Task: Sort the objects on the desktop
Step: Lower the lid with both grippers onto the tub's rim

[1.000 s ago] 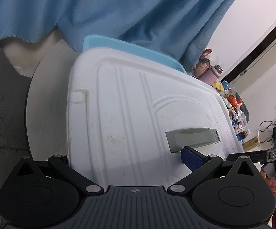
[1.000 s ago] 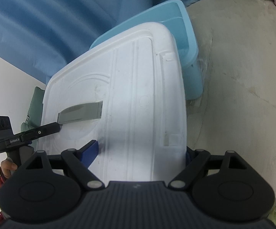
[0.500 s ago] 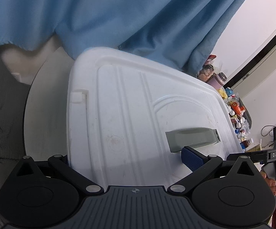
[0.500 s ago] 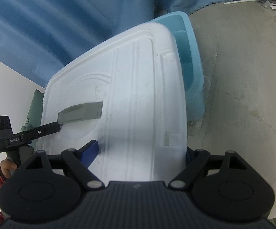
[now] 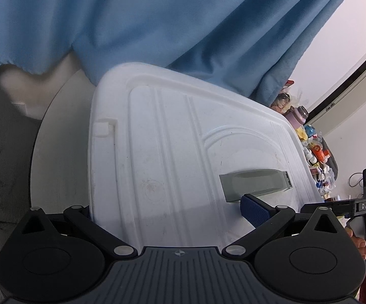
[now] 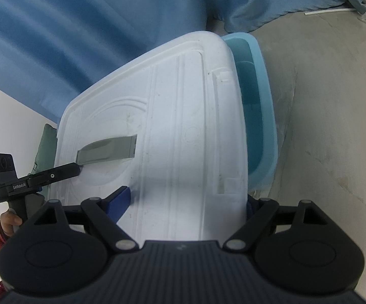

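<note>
A large white plastic lid (image 5: 172, 147) with a grey handle (image 5: 253, 183) fills both wrist views; it also shows in the right wrist view (image 6: 183, 139). My left gripper (image 5: 167, 212) is shut on one edge of the lid, one blue pad (image 5: 255, 211) on top. My right gripper (image 6: 185, 202) is shut on the opposite edge, blue pad (image 6: 119, 200) on top. The lid is held tilted above a light blue bin (image 6: 258, 106), whose open side shows at the lid's right in the right wrist view.
A blue curtain (image 5: 157, 25) hangs behind. The bin stands on a pale grey round tabletop (image 6: 322, 101). A clutter of small colourful items and a pink bottle (image 5: 299, 116) lies at the far right in the left wrist view.
The lid has lifted and tilted with both grippers. The bin's rim dropped out of the left wrist view, and more of the bin's inside shows in the right wrist view.
</note>
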The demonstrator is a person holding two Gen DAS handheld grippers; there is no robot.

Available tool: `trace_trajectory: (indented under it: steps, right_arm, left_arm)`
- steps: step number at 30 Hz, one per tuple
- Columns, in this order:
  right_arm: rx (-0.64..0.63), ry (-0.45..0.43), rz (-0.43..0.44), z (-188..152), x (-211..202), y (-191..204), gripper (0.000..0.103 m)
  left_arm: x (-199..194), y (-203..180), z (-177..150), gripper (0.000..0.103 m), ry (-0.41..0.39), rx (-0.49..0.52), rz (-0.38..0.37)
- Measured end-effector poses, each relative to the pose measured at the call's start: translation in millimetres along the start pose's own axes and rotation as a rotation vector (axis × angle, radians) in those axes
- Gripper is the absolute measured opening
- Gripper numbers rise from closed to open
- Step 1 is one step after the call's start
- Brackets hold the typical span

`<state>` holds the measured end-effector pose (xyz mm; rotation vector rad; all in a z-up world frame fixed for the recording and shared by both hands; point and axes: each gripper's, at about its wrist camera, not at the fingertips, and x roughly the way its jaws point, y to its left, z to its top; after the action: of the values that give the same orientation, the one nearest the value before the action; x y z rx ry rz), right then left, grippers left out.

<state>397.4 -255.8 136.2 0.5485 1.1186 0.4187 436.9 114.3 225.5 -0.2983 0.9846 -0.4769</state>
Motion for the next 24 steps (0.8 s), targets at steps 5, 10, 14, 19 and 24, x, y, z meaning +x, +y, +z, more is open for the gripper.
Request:
trace_trajectory:
  steps: [5, 10, 14, 19, 24]
  right_arm:
    - [0.009, 0.002, -0.004, -3.8, 0.8, -2.1, 0.085]
    - [0.009, 0.006, -0.014, -10.2, -0.7, -1.1, 0.085]
    - [0.01, 0.012, -0.02, -15.8, -2.6, 0.2, 0.085]
    - [0.01, 0.013, -0.018, -20.9, -10.6, -2.0, 0.085]
    - [0.011, 0.012, -0.017, -22.4, -16.7, -0.7, 0.085]
  left_arm:
    - [12.3, 6.8, 13.7, 0.103, 0.009, -0.002, -0.004]
    - [22.5, 14.4, 22.7, 0.103, 0.02, -0.014, -0.011]
    - [29.2, 18.7, 26.6, 0.103, 0.026, -0.022, -0.013]
    - [34.2, 20.1, 31.0, 0.103, 0.023, -0.023, -0.012]
    - [38.1, 19.3, 32.5, 0.103, 0.019, -0.025, -0.013]
